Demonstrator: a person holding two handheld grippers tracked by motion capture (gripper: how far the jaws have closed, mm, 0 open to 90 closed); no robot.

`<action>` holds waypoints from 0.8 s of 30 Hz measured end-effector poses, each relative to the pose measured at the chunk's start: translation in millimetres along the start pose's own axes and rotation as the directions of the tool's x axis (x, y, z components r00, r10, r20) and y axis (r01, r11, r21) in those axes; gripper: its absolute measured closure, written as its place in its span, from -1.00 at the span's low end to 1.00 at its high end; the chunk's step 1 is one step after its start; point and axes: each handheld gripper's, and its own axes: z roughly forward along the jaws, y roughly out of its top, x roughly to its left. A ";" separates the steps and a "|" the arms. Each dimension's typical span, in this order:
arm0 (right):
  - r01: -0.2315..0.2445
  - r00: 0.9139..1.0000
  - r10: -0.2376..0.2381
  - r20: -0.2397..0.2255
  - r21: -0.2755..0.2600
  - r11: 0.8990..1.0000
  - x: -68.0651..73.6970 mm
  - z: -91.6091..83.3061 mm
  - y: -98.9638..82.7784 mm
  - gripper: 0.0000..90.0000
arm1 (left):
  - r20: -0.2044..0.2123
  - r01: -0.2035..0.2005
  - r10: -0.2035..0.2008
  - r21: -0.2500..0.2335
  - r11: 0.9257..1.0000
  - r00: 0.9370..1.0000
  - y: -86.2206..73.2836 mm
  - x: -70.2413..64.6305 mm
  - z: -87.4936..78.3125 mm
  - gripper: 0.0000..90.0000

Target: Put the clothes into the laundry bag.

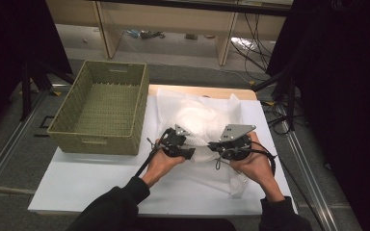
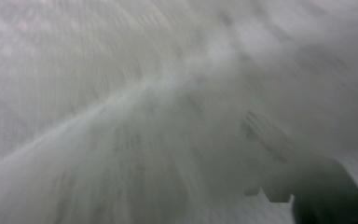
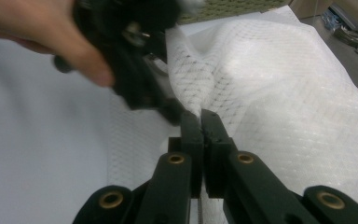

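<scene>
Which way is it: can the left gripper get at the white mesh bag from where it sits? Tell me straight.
Probably yes. The left gripper is already against the near edge of the white mesh bag, beside the right gripper, which is shut on a fold of it. Nothing lies between; whether its pads touch the mesh is blurred.

Wicker basket (empty) blocks the table's left rear.

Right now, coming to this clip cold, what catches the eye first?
The crumpled white mesh bag in the middle of the white table, with both hands working at its near edge. The right gripper is shut on a fold of the mesh, while the left gripper reaches in just beside it. To the left stands an empty green woven basket, at the table's far left corner.
</scene>
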 end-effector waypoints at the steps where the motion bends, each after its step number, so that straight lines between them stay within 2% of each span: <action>1: -0.002 1.000 0.002 0.004 0.003 1.000 -0.2 -0.1 -0.3 1.00 | 0.016 -0.014 0.014 0.013 1.000 1.000 -3.8 -2.9 -4.8 -0.20; 4: -0.004 1.000 0.004 0.005 0.011 1.000 -1.0 1.2 -1.0 1.00 | 0.071 -0.037 0.034 0.040 0.999 0.997 -11.2 -9.9 -7.4 -0.27; 6: -0.006 1.000 0.006 0.004 0.017 1.000 -0.5 1.7 -1.0 1.00 | 0.080 -0.042 0.038 0.042 0.998 0.996 -11.1 -10.8 -3.6 -0.29; 7: -0.018 1.000 0.018 0.010 0.022 1.000 1.0 3.3 -1.4 1.00 | 0.089 -0.039 0.035 0.047 0.998 0.995 -9.9 -9.5 2.2 -0.27; 8: -0.020 1.000 0.020 0.009 0.030 0.999 1.2 3.3 -1.8 1.00 | 0.083 -0.027 0.021 0.073 0.997 0.996 -7.9 -7.1 11.7 -0.24; 9: -0.023 1.000 0.023 0.008 0.031 0.999 1.6 3.7 -2.0 1.00 | 0.078 -0.023 0.017 0.075 0.997 0.997 -6.7 -5.6 17.1 -0.19; 10: -0.011 1.000 0.011 0.007 0.033 0.999 0.7 4.2 -2.6 1.00 | 0.078 -0.002 -0.003 0.070 0.998 0.997 -5.5 -5.4 20.7 -0.02; 11: -0.011 1.000 0.010 0.016 0.029 1.000 0.3 5.1 -3.9 1.00 | 0.078 -0.013 0.008 0.063 0.998 0.997 -3.2 -4.2 22.8 0.21; 13: -0.011 1.000 0.011 0.008 0.044 0.999 -1.4 6.8 -7.0 1.00 | 0.058 0.007 -0.008 0.021 1.000 0.998 2.4 -4.8 29.4 0.52; 14: -0.018 1.000 0.018 0.010 0.046 0.999 -1.6 8.3 -8.6 1.00 | 0.057 0.011 -0.012 0.013 1.000 0.998 5.9 -2.7 31.5 0.67; 15: -0.016 1.000 0.015 0.006 0.048 0.999 -2.6 9.6 -10.0 1.00 | 0.061 0.034 -0.034 0.000 0.999 0.998 9.0 -1.2 34.0 0.83; 16: -0.017 1.000 0.016 0.014 0.053 0.998 -3.1 10.6 -11.2 1.00 | 0.057 0.045 -0.045 -0.008 0.999 0.997 12.2 0.6 36.3 0.91; 17: -0.019 1.000 0.018 0.009 0.057 0.998 -3.2 11.1 -12.1 1.00 | 0.044 0.050 -0.049 -0.017 0.999 0.998 15.7 1.9 38.5 0.93; 19: -0.023 1.000 0.023 0.003 0.058 0.998 -3.7 11.2 -13.3 1.00 | -0.005 0.020 -0.020 -0.033 0.999 1.000 25.3 5.0 42.2 0.95; 20: -0.019 1.000 0.019 0.007 0.060 0.998 -4.4 11.6 -13.7 1.00 | -0.026 -0.004 0.004 -0.031 1.000 1.000 30.3 6.6 43.2 0.95; 22: -0.032 0.999 0.032 0.005 0.067 0.997 -3.6 12.2 -14.0 1.00 | -0.059 -0.025 0.022 -0.049 0.998 0.998 37.4 5.9 46.0 0.95; 23: -0.003 1.000 0.003 0.012 0.072 0.997 -4.6 13.1 -14.1 1.00 | -0.068 -0.036 0.032 -0.056 0.998 0.997 38.7 5.1 46.9 0.94; 24: -0.001 1.000 0.000 0.015 0.079 0.997 -4.7 13.3 -14.3 1.00 | -0.063 -0.031 0.027 -0.062 0.998 0.998 37.5 4.2 47.4 0.91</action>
